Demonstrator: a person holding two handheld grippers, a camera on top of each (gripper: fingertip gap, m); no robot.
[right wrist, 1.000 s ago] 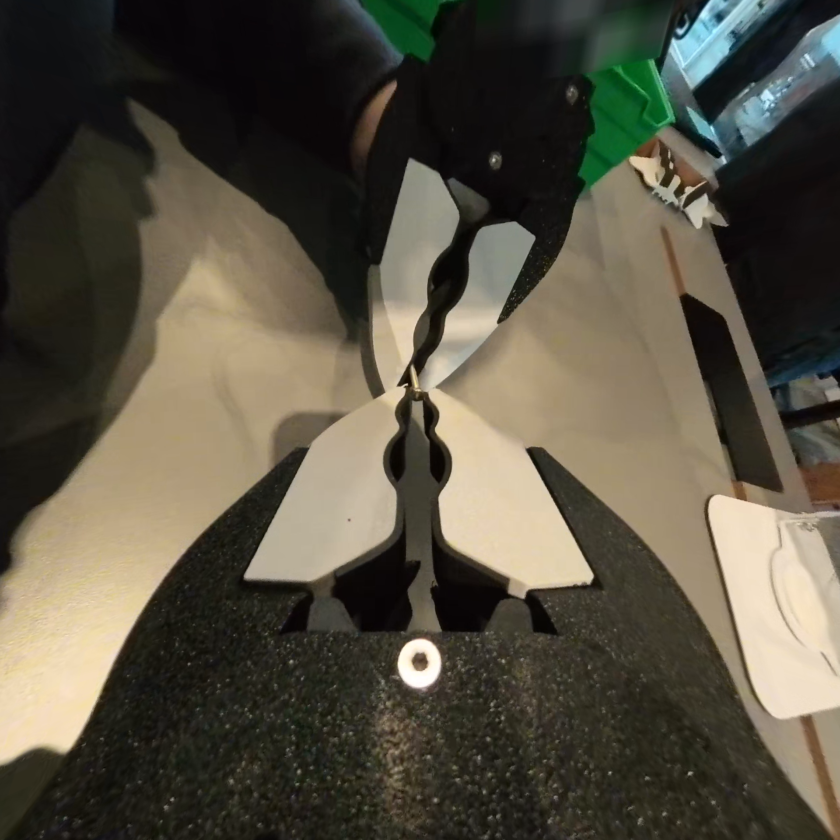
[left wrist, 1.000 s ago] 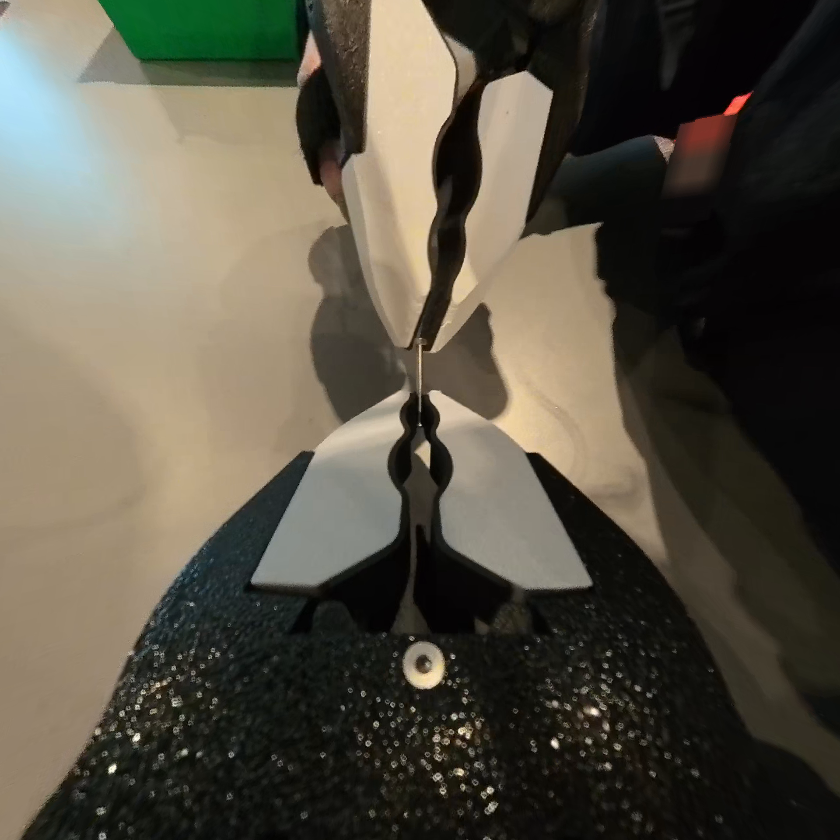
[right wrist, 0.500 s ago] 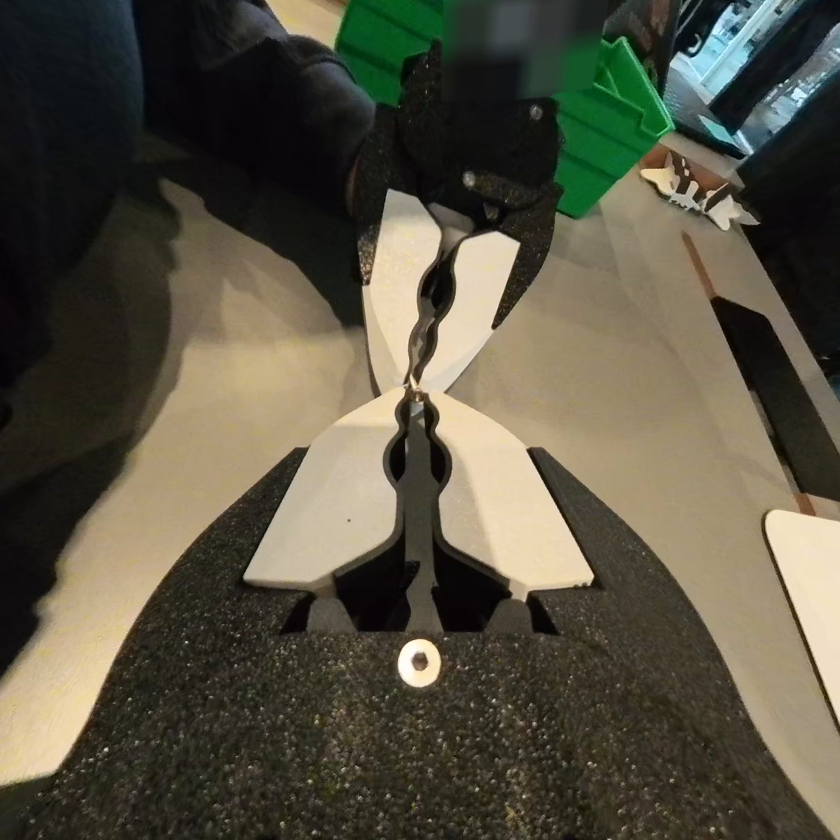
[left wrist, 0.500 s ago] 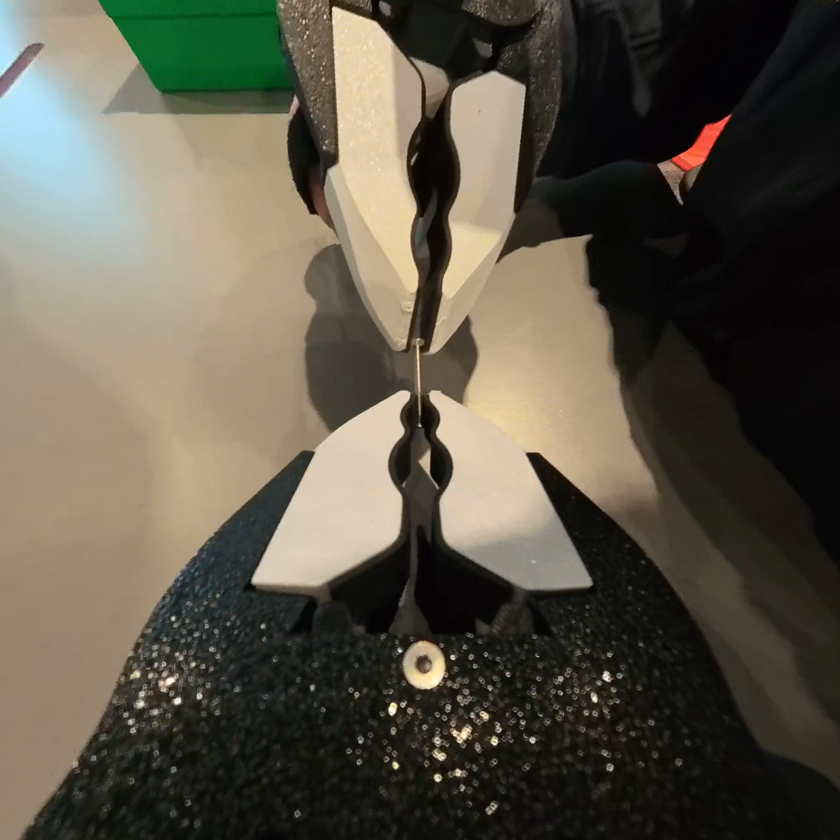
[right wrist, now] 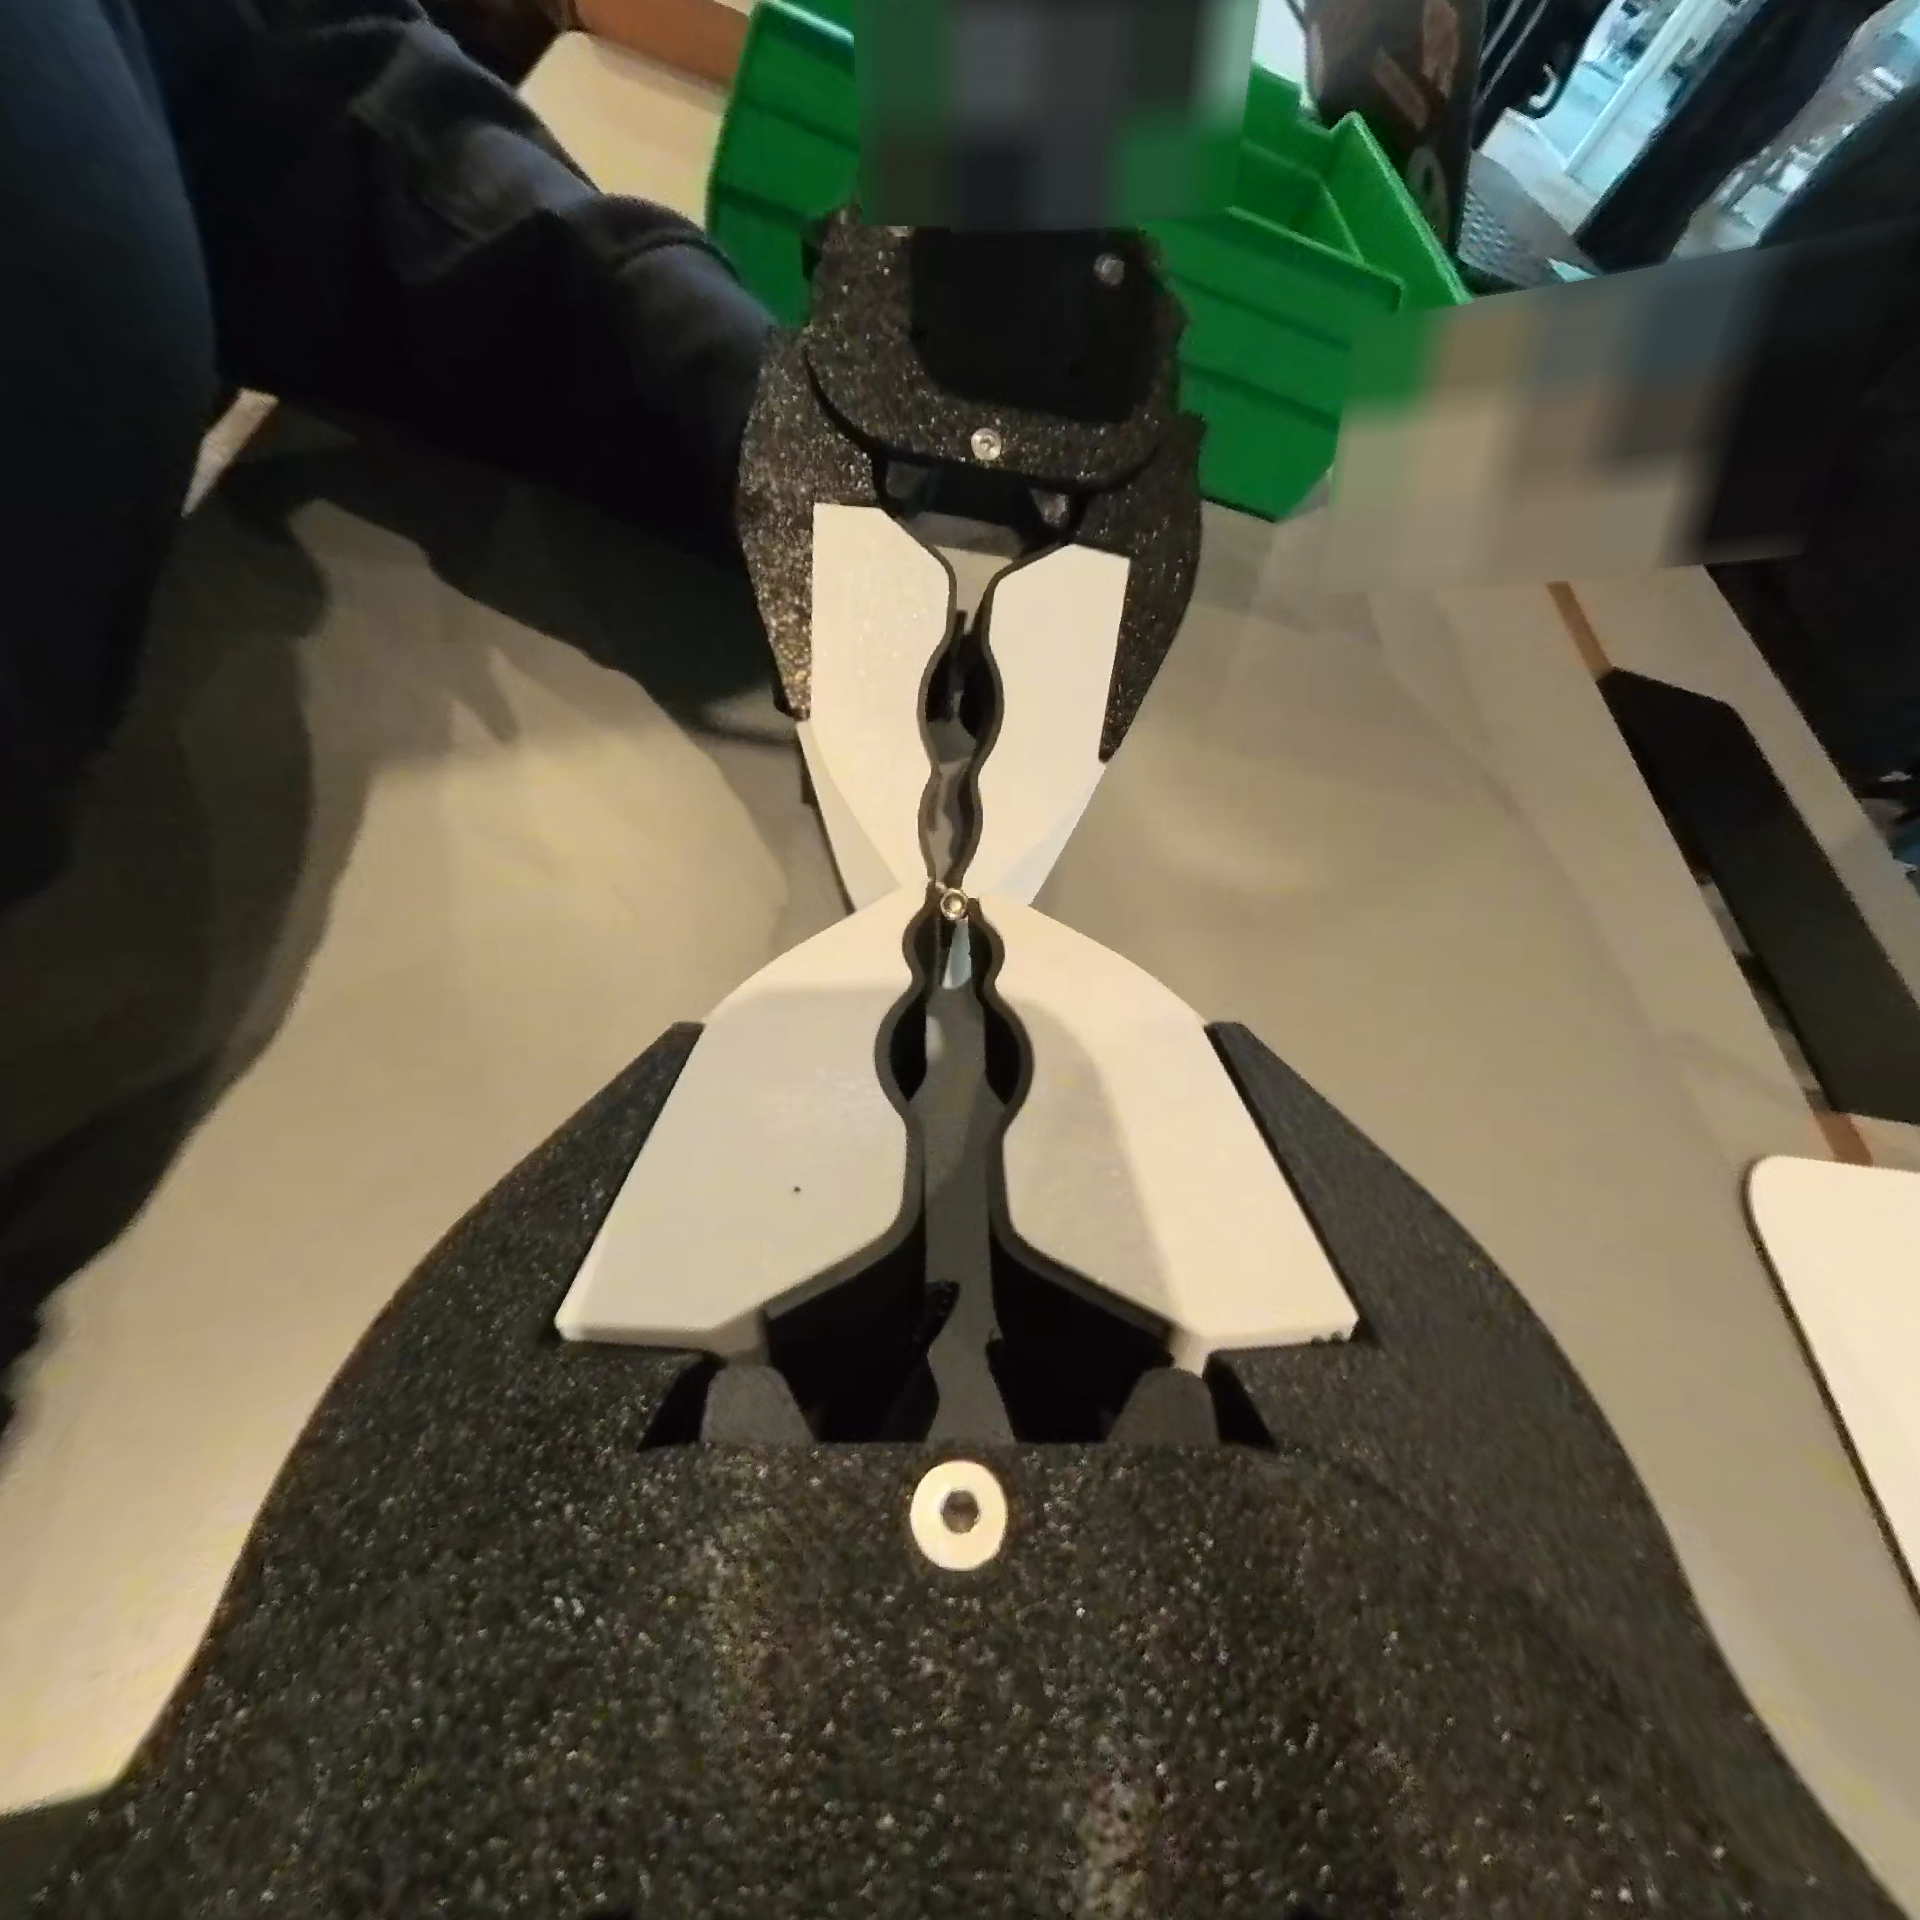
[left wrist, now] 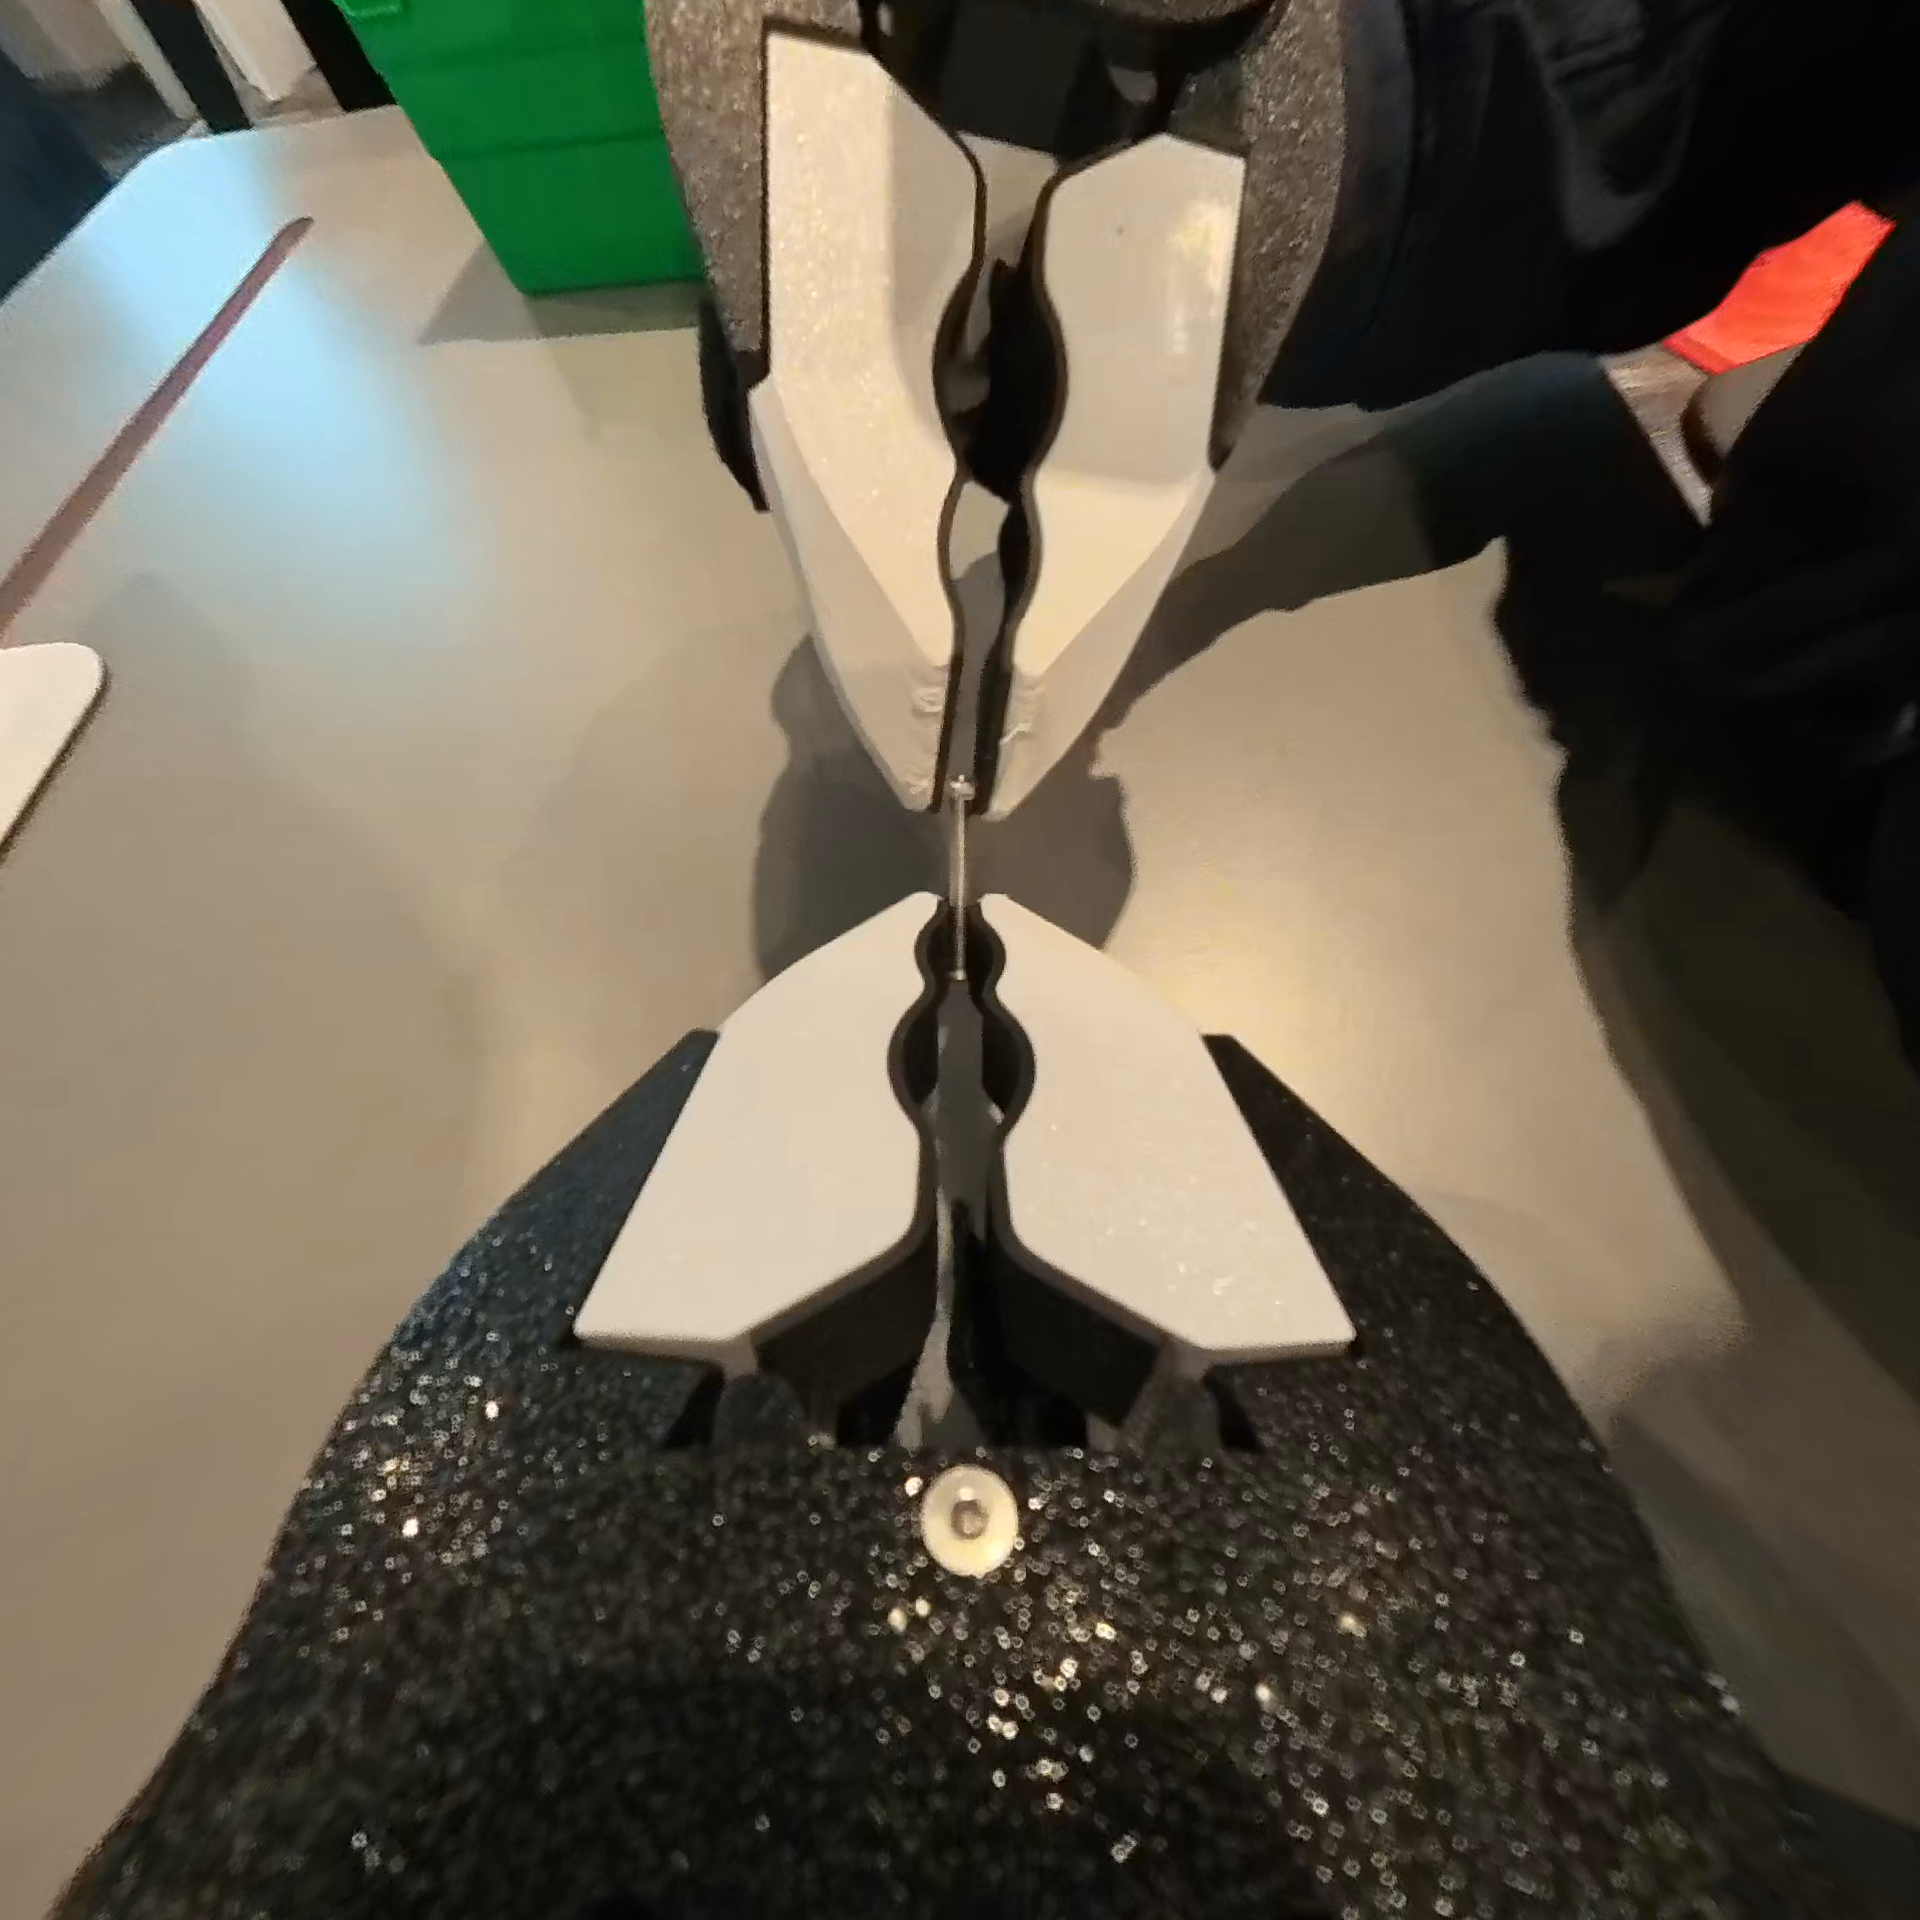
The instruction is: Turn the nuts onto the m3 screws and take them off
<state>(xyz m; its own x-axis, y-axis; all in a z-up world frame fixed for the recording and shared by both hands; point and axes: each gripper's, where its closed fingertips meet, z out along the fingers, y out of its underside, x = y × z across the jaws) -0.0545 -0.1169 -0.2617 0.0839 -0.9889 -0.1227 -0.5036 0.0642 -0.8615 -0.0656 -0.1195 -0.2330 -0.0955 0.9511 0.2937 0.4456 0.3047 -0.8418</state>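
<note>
In the left wrist view my left gripper (left wrist: 958, 912) is shut on a thin metal M3 screw (left wrist: 961, 862), whose shaft points straight ahead out of the pads. My right gripper (left wrist: 966, 802) faces it tip to tip and pinches a small nut (left wrist: 963, 787) at the screw's far end. In the right wrist view my right gripper (right wrist: 951, 923) is shut on the nut (right wrist: 953, 905), seen end on with its hole showing. The left gripper (right wrist: 945, 885) stands just behind it, shut. Both are held in the air above the beige table (left wrist: 416, 831).
Green bins (right wrist: 1299, 343) stand at the table's far side and also show in the left wrist view (left wrist: 540, 156). A white tray (right wrist: 1849, 1351) and a black strip (right wrist: 1766, 883) lie to the right. A person's dark sleeves (right wrist: 416, 312) reach in behind the grippers. My two grippers' fingertips are within a few centimetres of each other.
The right gripper has rolled about the screw's line, from tilted to level, with the nut still between its pads. The left gripper kept its hold on the screw. Both views tilted up a little.
</note>
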